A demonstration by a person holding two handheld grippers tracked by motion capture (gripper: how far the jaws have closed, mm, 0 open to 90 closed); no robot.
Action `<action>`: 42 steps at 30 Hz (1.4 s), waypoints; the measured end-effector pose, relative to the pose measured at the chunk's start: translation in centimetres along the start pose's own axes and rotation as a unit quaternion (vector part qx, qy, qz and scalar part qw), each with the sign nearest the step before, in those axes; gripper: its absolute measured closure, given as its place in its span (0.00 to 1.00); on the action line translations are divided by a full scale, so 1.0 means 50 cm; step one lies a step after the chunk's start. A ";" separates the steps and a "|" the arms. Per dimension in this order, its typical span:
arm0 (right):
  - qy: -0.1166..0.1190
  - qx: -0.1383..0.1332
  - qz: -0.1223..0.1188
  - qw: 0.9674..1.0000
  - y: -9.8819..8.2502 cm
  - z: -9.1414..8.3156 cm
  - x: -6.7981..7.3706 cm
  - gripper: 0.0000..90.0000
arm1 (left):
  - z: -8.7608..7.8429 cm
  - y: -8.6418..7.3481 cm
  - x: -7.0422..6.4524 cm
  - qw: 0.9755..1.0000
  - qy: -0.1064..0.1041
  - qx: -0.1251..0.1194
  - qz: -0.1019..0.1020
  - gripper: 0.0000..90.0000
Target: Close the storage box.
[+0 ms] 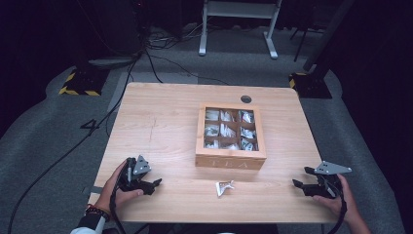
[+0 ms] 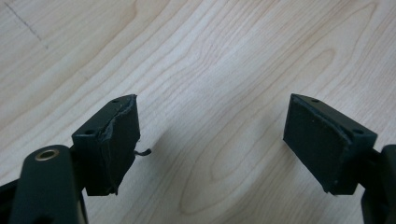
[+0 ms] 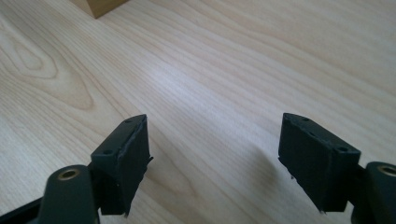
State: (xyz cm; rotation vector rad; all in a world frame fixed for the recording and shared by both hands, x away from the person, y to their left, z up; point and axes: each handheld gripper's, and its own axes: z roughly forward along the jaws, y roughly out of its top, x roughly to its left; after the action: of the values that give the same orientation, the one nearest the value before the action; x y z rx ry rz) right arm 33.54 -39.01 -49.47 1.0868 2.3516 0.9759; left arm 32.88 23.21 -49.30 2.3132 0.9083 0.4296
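Tea packet, a small crumpled silvery sachet, lies loose on the desk at the lower middle of the high view, just below the front wall of the wooden tea box and apart from it. It sits between the two tongs: the left tongs rest at the lower left of the frame, the right tongs at the lower right. Both point inward toward the packet, and neither touches it. By my judgement the two are about equally far from it, the left perhaps slightly nearer. The packet's outline is too small and crumpled to give a sure long axis.

In the left gripper view the left tongs stand spread wide over bare wood, nothing between them. In the right gripper view the right tongs are likewise spread and empty, with a corner of the box at the upper left of that frame.
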 end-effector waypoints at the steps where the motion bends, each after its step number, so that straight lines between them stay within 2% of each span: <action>1: 0.000 0.000 0.005 1.000 -0.006 0.000 -0.001 0.28 | 0.001 -0.004 0.002 1.000 -0.002 0.001 -0.004 0.21; 2: -0.002 0.000 0.008 1.000 -0.011 0.000 -0.003 0.27 | 0.001 -0.008 0.005 1.000 -0.004 -0.002 -0.009 0.21; 3: -0.001 -0.006 0.019 1.000 -0.019 -0.001 -0.007 0.26 | 0.000 -0.017 0.012 0.999 -0.017 -0.005 -0.027 0.21; 4: -0.001 -0.006 0.019 1.000 -0.019 -0.001 -0.007 0.26 | 0.000 -0.017 0.012 0.999 -0.017 -0.005 -0.027 0.21; 6: -0.002 -0.011 0.028 1.000 -0.026 -0.004 -0.009 0.26 | -0.001 -0.027 0.019 0.999 -0.028 -0.015 -0.044 0.21; 7: -0.005 -0.016 0.033 0.999 -0.030 -0.005 -0.009 0.26 | -0.002 -0.038 0.021 0.998 -0.025 -0.029 -0.041 0.20; 9: -0.008 -0.015 0.035 0.999 -0.031 -0.006 -0.009 0.25 | -0.004 -0.042 0.021 0.998 -0.024 -0.032 -0.045 0.20; 21: -0.013 -0.015 0.039 0.999 -0.032 -0.006 -0.007 0.24 | -0.005 -0.042 0.018 0.998 -0.014 -0.030 -0.049 0.20; 42: -0.013 -0.015 0.043 0.999 -0.032 -0.007 -0.008 0.25 | -0.004 -0.042 0.018 0.998 -0.016 -0.031 -0.050 0.19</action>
State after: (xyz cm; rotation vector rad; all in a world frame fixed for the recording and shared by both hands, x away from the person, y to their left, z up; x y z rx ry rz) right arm 32.78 -40.21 -50.37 1.1891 2.2786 1.0178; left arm 32.39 25.15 -50.43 2.2017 0.9772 0.3721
